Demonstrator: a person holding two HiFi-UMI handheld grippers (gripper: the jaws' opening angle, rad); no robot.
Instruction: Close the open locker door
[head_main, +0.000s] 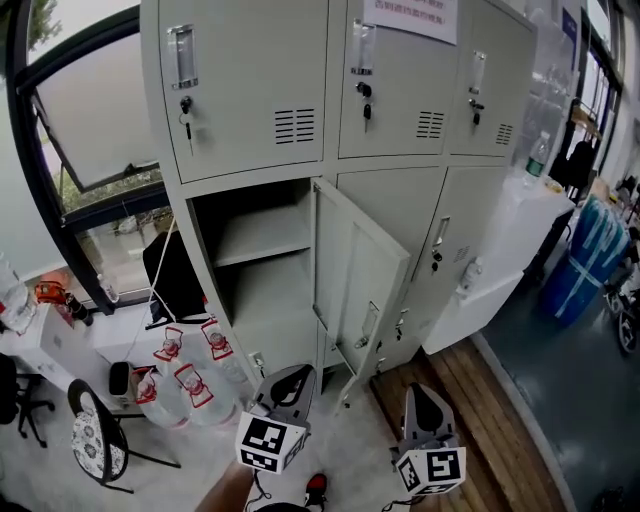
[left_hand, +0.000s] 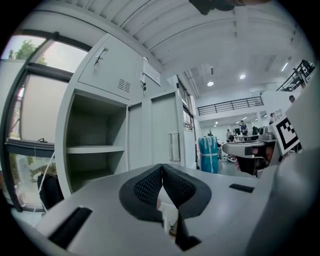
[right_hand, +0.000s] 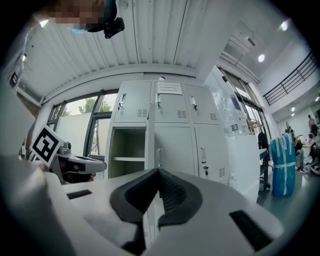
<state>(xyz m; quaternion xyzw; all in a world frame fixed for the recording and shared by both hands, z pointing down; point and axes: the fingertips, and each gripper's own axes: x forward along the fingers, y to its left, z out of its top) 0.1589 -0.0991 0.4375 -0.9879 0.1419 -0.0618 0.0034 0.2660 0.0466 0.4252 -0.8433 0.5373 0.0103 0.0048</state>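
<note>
Nearest to us, our two tools point at the locker bank (head_main: 400, 150). The left tool (head_main: 292, 372) sits in front of the bank's lower left corner and the right tool (head_main: 425, 392) in front of its lower middle. We see the left tool (left_hand: 162, 167) closed, its dark ribbed pads meeting at the tips with nothing between them. The right tool (right_hand: 159, 172) is closed the same way and carries nothing. Neither one touches the bank.

The grey bank itself fills the upper middle of the head view, with three doors above and three below. Left of the bank runs a big dark-framed window (head_main: 100, 110). Right of the bank stands a white cabinet (head_main: 520, 230), and further right of that a blue wrapped bundle (head_main: 590, 255).

The locker door (head_main: 355, 280) that we are to close belongs to the bank's lower left compartment (head_main: 250, 290). It stands swung out toward us, roughly square to the bank's face, hinged on the compartment's right side. Its handle (head_main: 368, 325) is near the free edge. It lies between our tools and the bank, well apart from both tips. Inside the compartment we see one shelf (head_main: 265, 235).

On the floor at the bank's lower left stand clear water jugs (head_main: 190, 385) with red labels, and a paper notice (head_main: 410, 15) hangs on the bank's upper middle door.
</note>
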